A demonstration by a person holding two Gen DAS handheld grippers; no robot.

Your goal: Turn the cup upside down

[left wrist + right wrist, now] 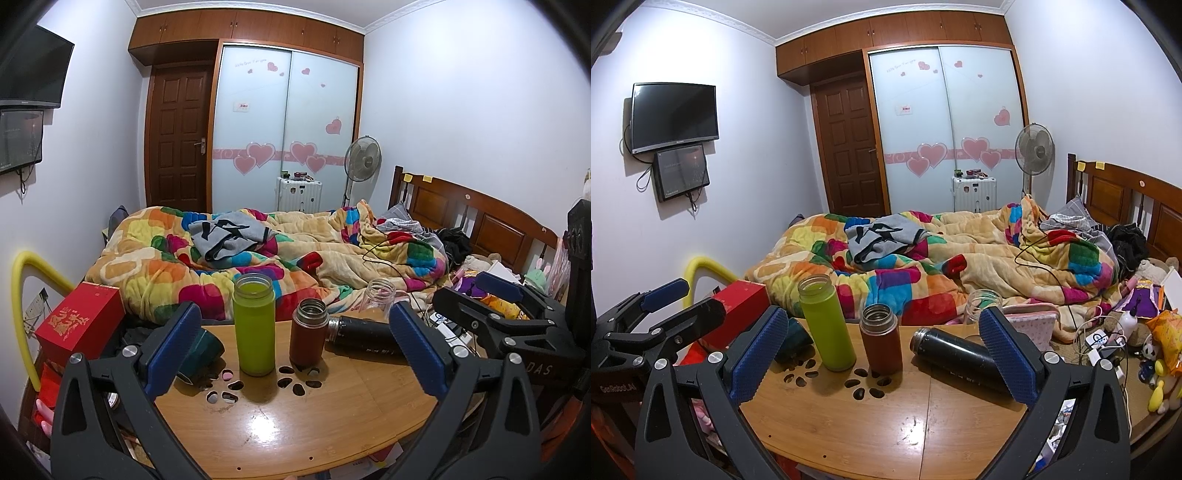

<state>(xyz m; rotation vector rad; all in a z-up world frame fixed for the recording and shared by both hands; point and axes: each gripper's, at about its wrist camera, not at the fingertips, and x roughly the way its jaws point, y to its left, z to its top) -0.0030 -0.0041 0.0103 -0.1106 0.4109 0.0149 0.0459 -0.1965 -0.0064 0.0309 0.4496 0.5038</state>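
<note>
On the small wooden table (295, 424) stand a tall green cup (254, 325) and a shorter brown cup (308, 332), both upright with open mouths. A black flask (364, 336) lies on its side to their right. A dark teal cup (201, 350) lies at the left, behind my left finger. A clear jar (380, 295) stands behind. The same cups show in the right wrist view: green (827, 323), brown (881, 339), black (956, 356). My left gripper (295, 350) is open and empty. My right gripper (882, 354) is open and empty, and it also shows from the left wrist view (476, 295).
A red box (81, 321) and a yellow foam tube (22, 295) sit left of the table. A bed with a colourful blanket (258, 254) lies behind. Toys, cables and a pink case (1032, 325) clutter the right. The table has flower-shaped cut-outs (866, 386).
</note>
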